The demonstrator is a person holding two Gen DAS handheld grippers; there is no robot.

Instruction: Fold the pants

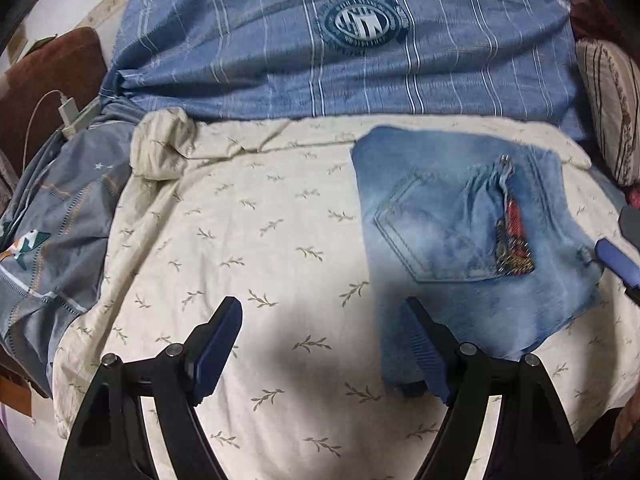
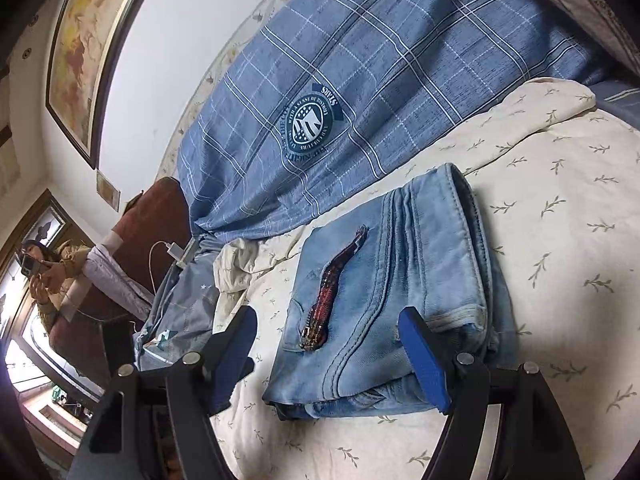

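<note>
Fingers of the left gripper stand spread wide over the cream bedspread, holding nothing; one blue pad sits at the near edge of the jeans but clamps no cloth. The right gripper is likewise spread apart and empty, its right finger just beside or over the near corner of the denim stack; whether it touches cannot be told.

Just beyond, the jeans lie on the bed as a compact rectangular bundle, several layers showing at the near edge in the right wrist view, a back pocket and a red embroidered strip facing up. Judging by this, the folding looks essentially done: legs doubled, stack squared. At most a last smoothing or straightening of the slightly ragged near corner seems left.

Farther off lies a blue plaid duvet with a round emblem, and a patterned pillow at the right.
</note>
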